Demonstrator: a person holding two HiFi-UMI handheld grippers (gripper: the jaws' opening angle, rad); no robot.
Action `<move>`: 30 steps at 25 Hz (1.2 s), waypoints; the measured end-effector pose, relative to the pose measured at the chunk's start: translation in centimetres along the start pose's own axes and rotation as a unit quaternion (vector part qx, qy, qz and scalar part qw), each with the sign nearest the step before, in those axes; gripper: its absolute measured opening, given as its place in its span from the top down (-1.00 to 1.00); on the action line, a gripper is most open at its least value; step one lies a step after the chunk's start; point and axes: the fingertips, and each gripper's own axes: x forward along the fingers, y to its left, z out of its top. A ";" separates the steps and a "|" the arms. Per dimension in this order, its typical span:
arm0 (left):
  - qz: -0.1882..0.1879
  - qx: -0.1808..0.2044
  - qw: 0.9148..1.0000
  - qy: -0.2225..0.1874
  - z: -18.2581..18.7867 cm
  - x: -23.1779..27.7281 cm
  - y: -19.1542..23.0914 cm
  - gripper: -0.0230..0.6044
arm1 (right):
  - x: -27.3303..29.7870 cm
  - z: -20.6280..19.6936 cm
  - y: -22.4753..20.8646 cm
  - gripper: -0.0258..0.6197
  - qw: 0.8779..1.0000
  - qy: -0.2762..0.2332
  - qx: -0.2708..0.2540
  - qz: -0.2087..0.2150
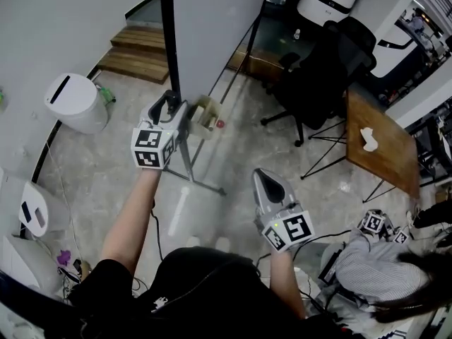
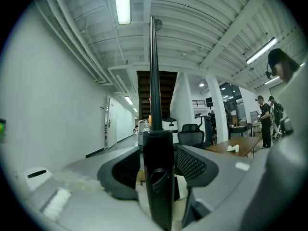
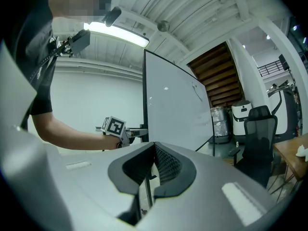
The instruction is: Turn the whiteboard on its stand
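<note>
Whiteboard (image 1: 212, 27) is upright on its stand (image 1: 192, 167), just ahead of you. Your L gripper (image 1: 171, 103) straddles its black side frame (image 2: 155, 81), jaws spread w/ gaps either side, prob. placed to swing it. R gripper (image 1: 265, 182) waits apart, jaws together, empty.

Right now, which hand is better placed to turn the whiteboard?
Left. The left gripper has open fingers either side of the whiteboard frame; the right gripper is away from it, fingers together.
</note>
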 end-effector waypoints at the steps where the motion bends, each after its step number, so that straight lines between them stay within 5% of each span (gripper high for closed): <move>1: 0.001 0.002 1.000 -0.001 0.2 0.3 0.0 0.11 | 0.0 0.0 -0.1 0.89 1.000 0.000 0.000 -0.001; 12: 0.012 0.002 1.000 0.009 0.3 2.3 0.3 0.32 | -1.1 0.3 -1.6 0.89 1.000 -0.003 0.001 -0.013; 30: 0.018 -0.015 1.000 0.019 -0.2 0.5 0.1 0.35 | -4.2 -0.4 -0.2 0.89 1.000 -0.010 0.005 -0.012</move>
